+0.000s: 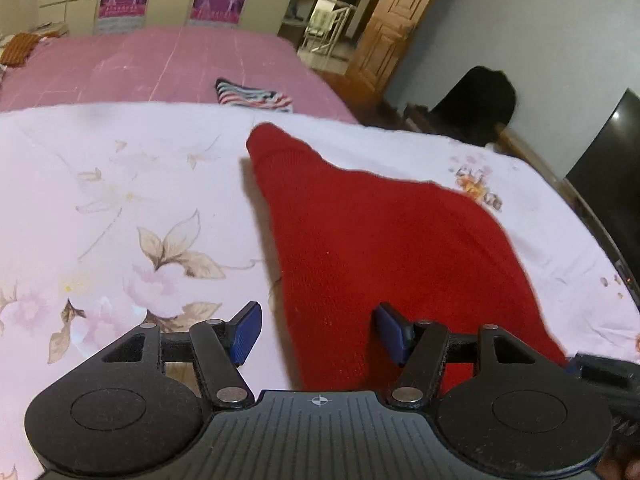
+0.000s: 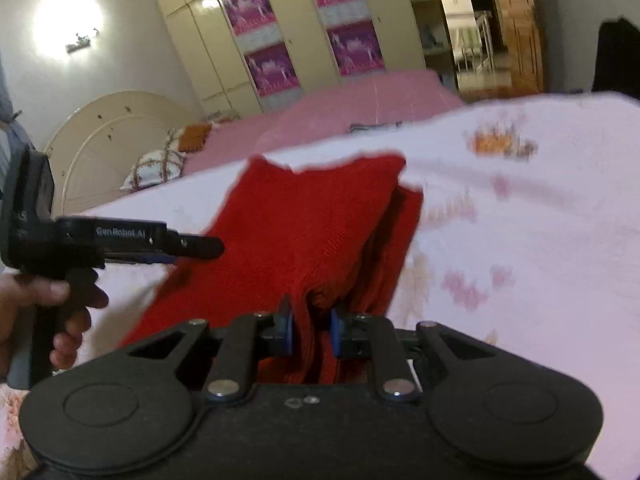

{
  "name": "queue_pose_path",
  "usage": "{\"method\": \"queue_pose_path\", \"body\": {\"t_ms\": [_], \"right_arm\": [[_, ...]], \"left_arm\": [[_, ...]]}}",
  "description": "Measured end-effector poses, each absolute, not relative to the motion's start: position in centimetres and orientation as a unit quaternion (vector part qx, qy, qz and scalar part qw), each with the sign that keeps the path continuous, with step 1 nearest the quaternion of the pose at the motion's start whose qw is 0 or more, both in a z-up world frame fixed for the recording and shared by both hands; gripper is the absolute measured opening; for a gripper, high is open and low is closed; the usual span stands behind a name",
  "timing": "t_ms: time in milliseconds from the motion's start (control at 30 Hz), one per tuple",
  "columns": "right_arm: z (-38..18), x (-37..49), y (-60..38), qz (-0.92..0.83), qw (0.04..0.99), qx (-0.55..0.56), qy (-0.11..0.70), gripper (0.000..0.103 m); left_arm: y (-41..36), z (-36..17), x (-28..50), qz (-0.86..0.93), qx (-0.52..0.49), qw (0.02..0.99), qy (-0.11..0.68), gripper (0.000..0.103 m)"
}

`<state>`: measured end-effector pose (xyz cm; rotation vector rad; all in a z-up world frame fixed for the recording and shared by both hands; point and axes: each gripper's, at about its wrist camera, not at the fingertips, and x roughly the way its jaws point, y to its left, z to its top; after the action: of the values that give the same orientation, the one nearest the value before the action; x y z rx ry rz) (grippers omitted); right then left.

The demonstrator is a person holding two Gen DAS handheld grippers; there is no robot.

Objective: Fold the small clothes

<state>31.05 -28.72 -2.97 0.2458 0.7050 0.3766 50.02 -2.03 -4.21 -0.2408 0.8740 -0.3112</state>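
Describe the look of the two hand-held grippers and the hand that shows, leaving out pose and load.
Both are matte black, with two round discs at the base, silver pivot pins and linkage bars ending in blue pads. The left hand-held gripper has a ribbed centre plate with a small crosshair mark; seen side-on from the right wrist view it has a pistol handle and white "GenRobot.AI" lettering. The right hand-held gripper matches. The bare left hand shows no sleeve.

Dim warm indoor light, glaring wall lamp (image 2: 68, 20) (blown out), motion blur, fisheye-curved dark corners
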Motion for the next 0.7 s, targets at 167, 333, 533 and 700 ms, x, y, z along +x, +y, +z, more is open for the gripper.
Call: {"method": "queue_pose_path", "body": {"t_ms": [167, 333, 533, 700], "right_arm": [[-1.0, 34.7, -31.4, 0.172, 0.919, 0.177, 0.309, 0.043], [-2.3, 39.2, -31.1, 0.177, 0.902, 0.169, 0.356, 0.007], [-1.9, 37.6, -31.7, 0.149, 0.913, 0.140, 0.353, 0.023], [0.7, 30.8, -29.4, 0.225, 0.917, 0.057, 0.326, 0.015]], "left_arm": [[-0.6, -2.9, 49.8, -0.153, -0.151, 0.898, 0.384, 0.062], [-1.4, -3.9, 51.0, -0.141, -0.133, 0.892, 0.408, 0.062], [-1.2, -3.3, 49.2, -0.127, -0.124, 0.904, 0.389, 0.081], [-2.0, -1.5, 43.8, -0.154, -0.090, 0.914, 0.364, 0.081]]}}
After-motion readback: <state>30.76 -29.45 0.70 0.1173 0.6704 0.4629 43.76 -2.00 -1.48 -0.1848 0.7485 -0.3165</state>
